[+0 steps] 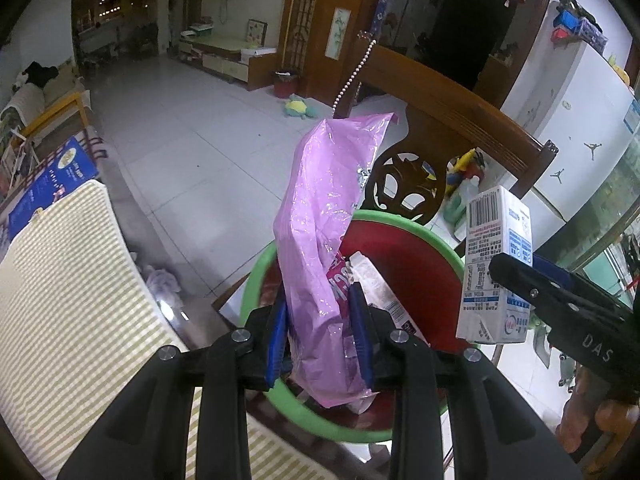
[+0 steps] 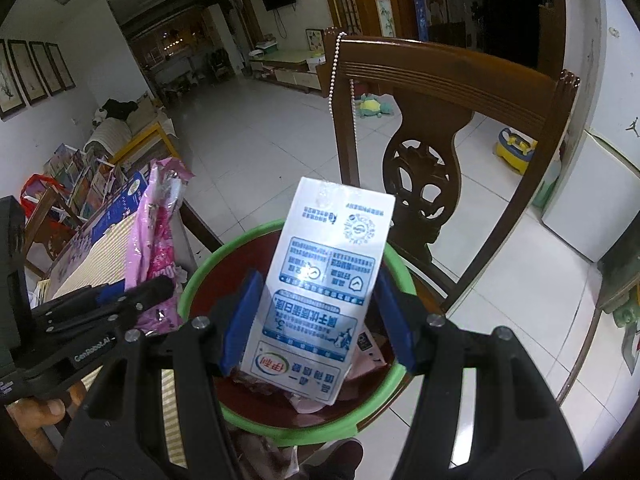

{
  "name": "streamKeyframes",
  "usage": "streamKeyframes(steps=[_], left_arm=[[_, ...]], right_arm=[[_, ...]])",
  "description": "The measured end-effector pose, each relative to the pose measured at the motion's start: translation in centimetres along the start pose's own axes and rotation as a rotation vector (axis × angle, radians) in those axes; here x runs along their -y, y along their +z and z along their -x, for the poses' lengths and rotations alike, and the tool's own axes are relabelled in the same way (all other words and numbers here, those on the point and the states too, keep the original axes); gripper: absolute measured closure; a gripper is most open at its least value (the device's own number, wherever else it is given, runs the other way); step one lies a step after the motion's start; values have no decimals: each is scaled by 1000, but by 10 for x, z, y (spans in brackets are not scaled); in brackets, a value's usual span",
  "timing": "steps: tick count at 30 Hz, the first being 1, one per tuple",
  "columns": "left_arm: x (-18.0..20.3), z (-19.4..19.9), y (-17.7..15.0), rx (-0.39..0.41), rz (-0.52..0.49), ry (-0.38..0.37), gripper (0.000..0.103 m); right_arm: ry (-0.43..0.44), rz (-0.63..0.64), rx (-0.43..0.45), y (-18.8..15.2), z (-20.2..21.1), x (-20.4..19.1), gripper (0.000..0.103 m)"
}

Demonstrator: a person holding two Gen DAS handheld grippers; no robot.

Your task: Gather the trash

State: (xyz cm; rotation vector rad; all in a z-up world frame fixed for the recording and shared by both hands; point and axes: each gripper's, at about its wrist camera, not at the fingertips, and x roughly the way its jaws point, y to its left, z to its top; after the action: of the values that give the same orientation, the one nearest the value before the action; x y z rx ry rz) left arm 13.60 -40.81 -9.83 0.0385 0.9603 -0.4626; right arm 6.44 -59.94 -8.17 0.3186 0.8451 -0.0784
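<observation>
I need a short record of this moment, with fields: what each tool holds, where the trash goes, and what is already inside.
left tool: shut on the pink plastic wrapper, held upright above the bin
right tool: shut on the white milk carton, print upside down in its own view
bin: red inside, green rim, below both tools, in front of the wooden chair
bin contents: some wrappers already in it
table cover: striped cloth, beside the bin
</observation>
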Motion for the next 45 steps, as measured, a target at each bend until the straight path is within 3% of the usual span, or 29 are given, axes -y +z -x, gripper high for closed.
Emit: streamKeyframes(steps=[9,15,27,29,31,33,38,43,45], left_arm=[[9,-13,10,-9,-7,-3,76],[13,-10,16,8,-13,-10,70],[14,-2,16,37,-25,-30,69],[14,0,17,44,-28,-31,61],[12,2,17,56,-24,-28,28],[7,8,17,78,-7,-33,26],[-11,34,13,129,3,-13,19],[-42,72,4,208,36,29,8],[-60,92,-2,246,51,47,8]], right_arm=[[29,10,-24,0,-7,0,46],[37,13,-40,1,-13,3,46],[19,19,-52,-2,-17,2,46],[7,25,-51,-3,-18,0,46],[-26,46,-51,-6,-21,-3,44],[-48,52,-56,-8,-23,-5,29],[-33,17,-35,-11,-13,-11,27],[9,20,45,-12,5,-47,11],[18,34,94,-13,14,-71,4]])
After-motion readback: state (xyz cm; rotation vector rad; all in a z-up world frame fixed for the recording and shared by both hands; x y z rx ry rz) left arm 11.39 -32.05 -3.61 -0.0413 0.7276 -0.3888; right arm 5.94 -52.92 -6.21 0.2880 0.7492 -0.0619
